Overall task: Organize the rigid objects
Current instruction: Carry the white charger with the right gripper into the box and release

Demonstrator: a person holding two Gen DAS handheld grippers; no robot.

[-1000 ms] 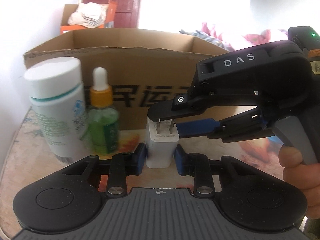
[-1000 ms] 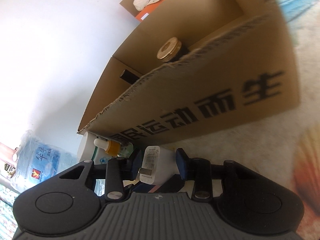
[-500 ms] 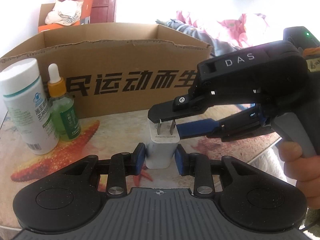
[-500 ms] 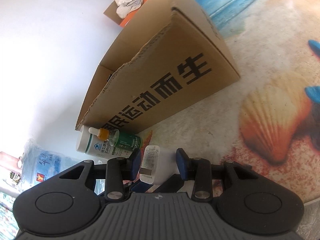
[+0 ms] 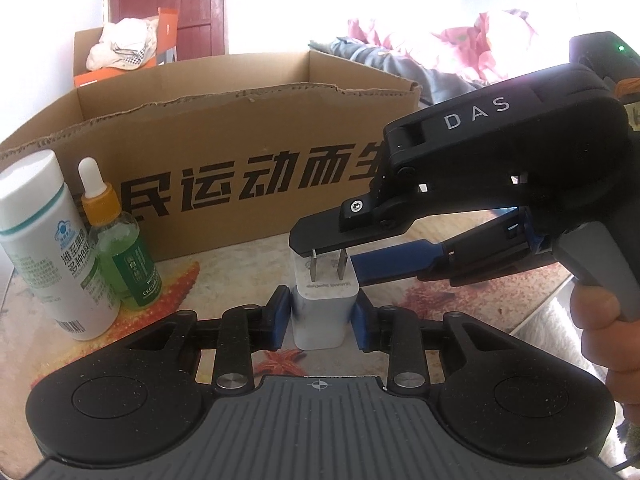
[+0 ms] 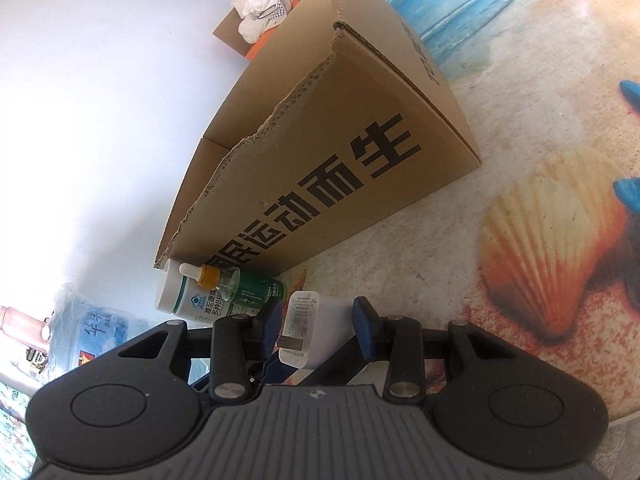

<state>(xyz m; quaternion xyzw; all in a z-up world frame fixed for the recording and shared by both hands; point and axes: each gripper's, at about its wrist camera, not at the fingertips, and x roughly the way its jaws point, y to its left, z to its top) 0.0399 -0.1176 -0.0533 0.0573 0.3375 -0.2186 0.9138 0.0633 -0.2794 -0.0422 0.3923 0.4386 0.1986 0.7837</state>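
Left wrist view: my left gripper (image 5: 319,319) has its blue fingers (image 5: 277,319) closed on the sides of the white charger (image 5: 322,312), which stands with its two metal prongs up. I take the cardboard box (image 5: 248,168) as my landmark. The charger is in front of its printed wall, near but not touching. The right gripper (image 5: 325,254) comes in from the side, black upper finger above the prongs, blue lower finger (image 5: 394,264) beside the charger body. Whether the upper finger really presses on the prongs I cannot tell from here. In front of the box's left end stand a white bottle (image 5: 48,244) and a green dropper bottle (image 5: 120,252), touching each other. A hand (image 5: 604,336) holds the right gripper's handle.

Right wrist view: the charger (image 6: 308,330) lies between the right fingers (image 6: 271,326). One pad looks to be at the prong end, while the other shows a small gap to the white body, so I cannot say this grip is firm. The box (image 6: 340,168) is ahead, open at the top; its inside is not visible. Both bottles (image 6: 224,292) are at its near corner, on the printed surface (image 6: 540,220).

I judge the step to be a handover of the charger, or a joint carry to the box. To do it well I would close the right fingers on the flat body, not on the thin prongs, and confirm contact on both sides. Only then should the left fingers let go. After that, lift above the torn front edge of the box before moving in, and keep away from the two bottles.
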